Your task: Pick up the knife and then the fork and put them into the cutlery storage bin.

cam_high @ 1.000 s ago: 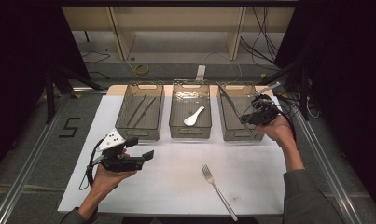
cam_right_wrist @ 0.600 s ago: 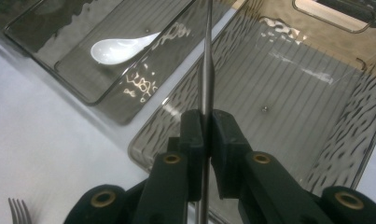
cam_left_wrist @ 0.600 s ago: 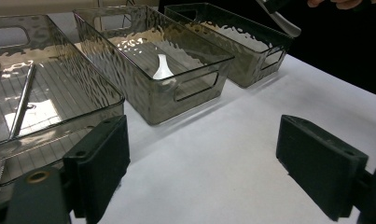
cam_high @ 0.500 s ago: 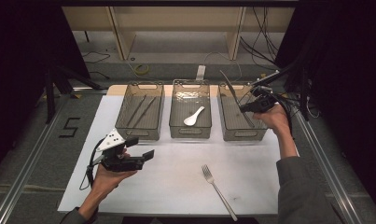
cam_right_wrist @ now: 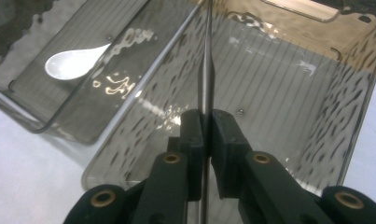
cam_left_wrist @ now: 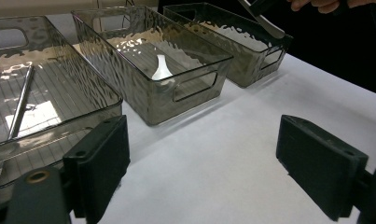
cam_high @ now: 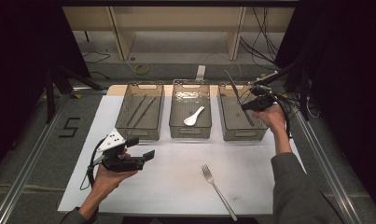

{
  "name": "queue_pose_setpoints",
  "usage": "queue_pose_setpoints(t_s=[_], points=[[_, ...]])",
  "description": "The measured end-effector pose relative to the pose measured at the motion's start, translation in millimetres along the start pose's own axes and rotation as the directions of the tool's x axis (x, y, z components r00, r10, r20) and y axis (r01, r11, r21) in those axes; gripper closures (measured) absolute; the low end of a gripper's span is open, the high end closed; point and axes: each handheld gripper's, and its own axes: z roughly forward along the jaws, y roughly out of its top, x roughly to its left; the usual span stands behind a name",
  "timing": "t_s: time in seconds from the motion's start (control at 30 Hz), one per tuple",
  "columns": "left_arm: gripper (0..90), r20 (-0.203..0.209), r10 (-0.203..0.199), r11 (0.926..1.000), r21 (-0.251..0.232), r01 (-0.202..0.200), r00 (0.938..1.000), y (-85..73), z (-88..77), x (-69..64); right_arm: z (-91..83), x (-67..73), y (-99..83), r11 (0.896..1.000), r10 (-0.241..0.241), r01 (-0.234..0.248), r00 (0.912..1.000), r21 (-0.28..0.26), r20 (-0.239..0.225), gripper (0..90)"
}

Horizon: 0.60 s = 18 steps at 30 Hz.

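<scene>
Three smoky translucent bins stand side by side at the far edge of the white tabletop (cam_high: 176,186) in the high view, apparently one per cutlery type: the left bin (cam_high: 140,112) holds thin metal rods that look like chopsticks (cam_high: 142,108), the middle bin (cam_high: 191,112) a white ceramic soup spoon (cam_high: 194,117), and the right bin (cam_high: 239,116) sits under the right tool (cam_high: 247,103), which is clamped on a table knife (cam_high: 237,95) with the blade slanting up and away, presumably so it can be lowered lengthwise into that bin. A steel fork (cam_high: 218,190) lies alone on the near tabletop, unsorted. The left tool (cam_high: 146,149) is held above the sheet with nothing in it, likely waiting for the fork. In the left gripper view its two blocky black jaws stand wide apart with bare tabletop between them; the bins show rippled, glossy plastic walls with cut-out handles, and the knife (cam_left_wrist: 265,18) appears at the top over the farthest bin (cam_left_wrist: 251,51). In the right gripper view the jaws are pressed nearly together on the knife's (cam_right_wrist: 205,70) slim, polished shaft, seen edge-on above the ribbed floor of the right bin (cam_right_wrist: 288,93), with the spoon (cam_right_wrist: 73,60) in the neighbouring bin.
</scene>
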Motion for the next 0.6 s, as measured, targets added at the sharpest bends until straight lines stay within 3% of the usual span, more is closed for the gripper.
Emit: queue_pose_setpoints(t_s=[0.6], points=[[16.7, 0.0, 0.007, 1.0, 0.007, -0.007, 1.0, -0.1, 0.7, 0.2, 28.7, -3.3, -13.2, 0.998, 0.054, -0.054, 0.9985, 0.045, 0.004, 84.0]])
